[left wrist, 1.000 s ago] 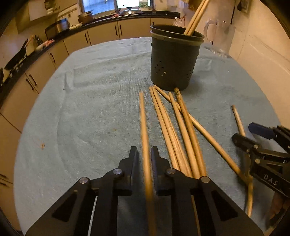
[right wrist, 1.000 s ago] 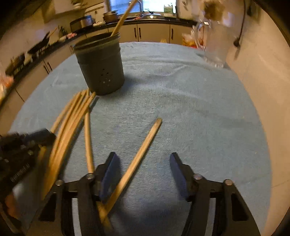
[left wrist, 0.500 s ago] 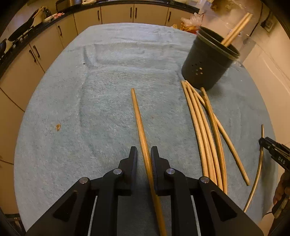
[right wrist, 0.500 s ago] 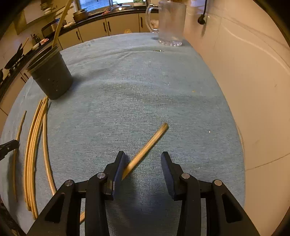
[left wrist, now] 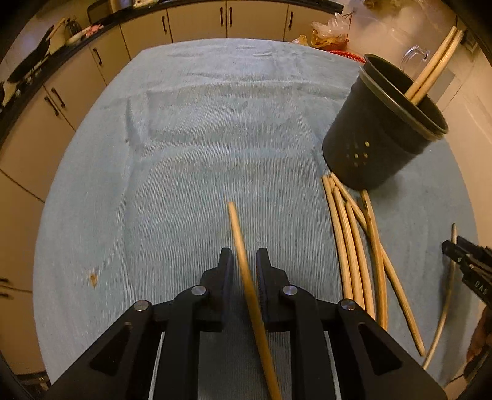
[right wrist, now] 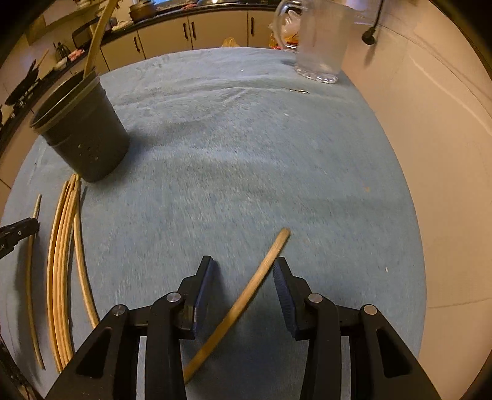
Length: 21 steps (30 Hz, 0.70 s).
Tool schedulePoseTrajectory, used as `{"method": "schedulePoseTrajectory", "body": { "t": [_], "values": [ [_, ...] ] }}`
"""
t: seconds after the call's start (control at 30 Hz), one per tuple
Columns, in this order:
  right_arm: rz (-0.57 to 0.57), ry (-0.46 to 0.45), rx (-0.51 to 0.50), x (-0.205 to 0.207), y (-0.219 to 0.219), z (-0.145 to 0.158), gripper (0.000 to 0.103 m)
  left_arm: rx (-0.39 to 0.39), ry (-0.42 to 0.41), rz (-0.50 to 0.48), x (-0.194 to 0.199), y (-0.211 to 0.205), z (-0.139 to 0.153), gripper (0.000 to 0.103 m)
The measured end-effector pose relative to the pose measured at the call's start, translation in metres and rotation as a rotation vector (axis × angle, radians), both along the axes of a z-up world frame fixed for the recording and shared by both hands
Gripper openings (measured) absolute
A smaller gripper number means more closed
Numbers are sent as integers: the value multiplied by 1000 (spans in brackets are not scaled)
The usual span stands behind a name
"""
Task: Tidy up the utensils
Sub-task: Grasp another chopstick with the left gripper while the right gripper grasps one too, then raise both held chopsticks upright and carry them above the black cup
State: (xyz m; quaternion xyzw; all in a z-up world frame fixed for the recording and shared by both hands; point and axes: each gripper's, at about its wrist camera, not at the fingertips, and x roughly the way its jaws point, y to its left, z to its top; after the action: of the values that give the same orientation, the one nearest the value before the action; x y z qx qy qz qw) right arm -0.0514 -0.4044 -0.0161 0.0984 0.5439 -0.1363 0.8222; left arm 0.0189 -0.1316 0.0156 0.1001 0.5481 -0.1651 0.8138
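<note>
My left gripper [left wrist: 243,258] is shut on a wooden chopstick [left wrist: 243,255] that pokes forward over the blue towel. The black utensil holder [left wrist: 378,135] stands at the far right with two chopsticks in it; it also shows in the right wrist view [right wrist: 83,135]. Several loose chopsticks [left wrist: 356,246] lie on the towel below the holder. My right gripper [right wrist: 244,270] has its jaws apart around another chopstick [right wrist: 246,295] that crosses between them at a slant and touches the right finger; whether it is held I cannot tell.
A clear glass pitcher [right wrist: 319,43] stands at the far edge by the wall. The blue towel [left wrist: 215,129] covers the table. Kitchen cabinets [left wrist: 196,21] run behind. The right gripper tip [left wrist: 470,264] shows at the left view's right edge.
My left gripper has lifted its chopstick and swung left, away from the loose pile. My right gripper has moved right with its chopstick between its jaws, which have narrowed.
</note>
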Motion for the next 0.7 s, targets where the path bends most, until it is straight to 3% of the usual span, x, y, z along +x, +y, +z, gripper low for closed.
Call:
{"method": "schedulePoseTrajectory", "body": {
  "t": [0.07, 0.13, 0.2, 0.33, 0.43, 0.7],
  "values": [
    [-4, 11, 13, 7, -3, 0, 41, 10, -20, -11, 2, -4, 0, 16],
    [-16, 14, 22, 13, -7, 1, 19, 13, -41, -25, 0, -6, 0, 12],
    [-17, 8, 40, 16, -11, 2, 9, -7, -51, -36, -6, -4, 2, 6],
    [-23, -85, 112, 5, -16, 12, 7, -40, -120, -20, -21, 5, 22, 5],
    [-16, -187, 136, -13, -14, 38, 7, -98, -175, -10, -39, 15, 51, 5],
    [30, -442, 74, -77, 8, 115, 7, -255, -334, -5, -106, 45, 130, 5]
  ]
}}
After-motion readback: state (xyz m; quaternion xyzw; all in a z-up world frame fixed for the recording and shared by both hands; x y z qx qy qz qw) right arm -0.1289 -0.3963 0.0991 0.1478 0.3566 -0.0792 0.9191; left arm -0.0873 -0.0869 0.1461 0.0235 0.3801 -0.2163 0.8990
